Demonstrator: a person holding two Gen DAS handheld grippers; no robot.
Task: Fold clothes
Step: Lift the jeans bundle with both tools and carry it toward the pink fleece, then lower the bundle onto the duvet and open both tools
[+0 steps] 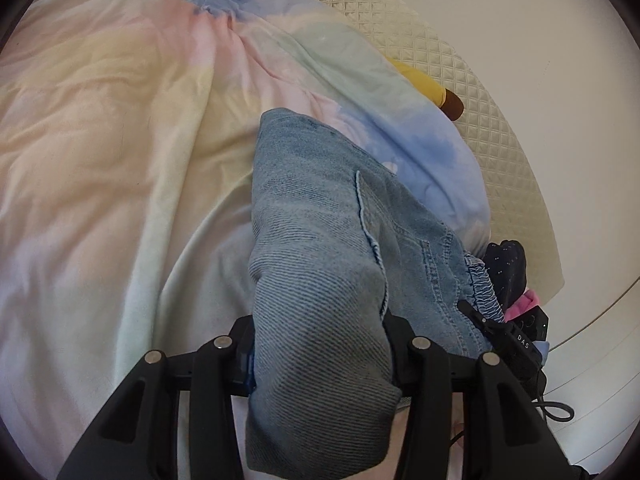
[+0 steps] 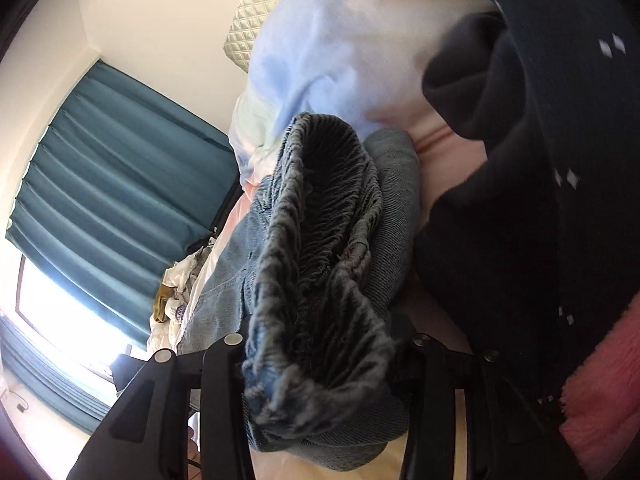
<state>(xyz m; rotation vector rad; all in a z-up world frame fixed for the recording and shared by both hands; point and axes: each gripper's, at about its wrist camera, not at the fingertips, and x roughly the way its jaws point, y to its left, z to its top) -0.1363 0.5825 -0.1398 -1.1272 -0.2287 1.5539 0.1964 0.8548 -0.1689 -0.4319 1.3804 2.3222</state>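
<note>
Light blue denim jeans lie stretched over a pastel tie-dye duvet on a bed. My left gripper is shut on a folded part of the jeans, and the denim drapes over and hides its fingertips. My right gripper is shut on the jeans' gathered elastic waistband. The right gripper also shows in the left wrist view, at the waistband end on the right.
A dark navy garment with small white dots and a pink fluffy item lie right of the jeans. A quilted cream headboard and a yellow-brown plush are behind. Teal curtains and crumpled white clothes show far off.
</note>
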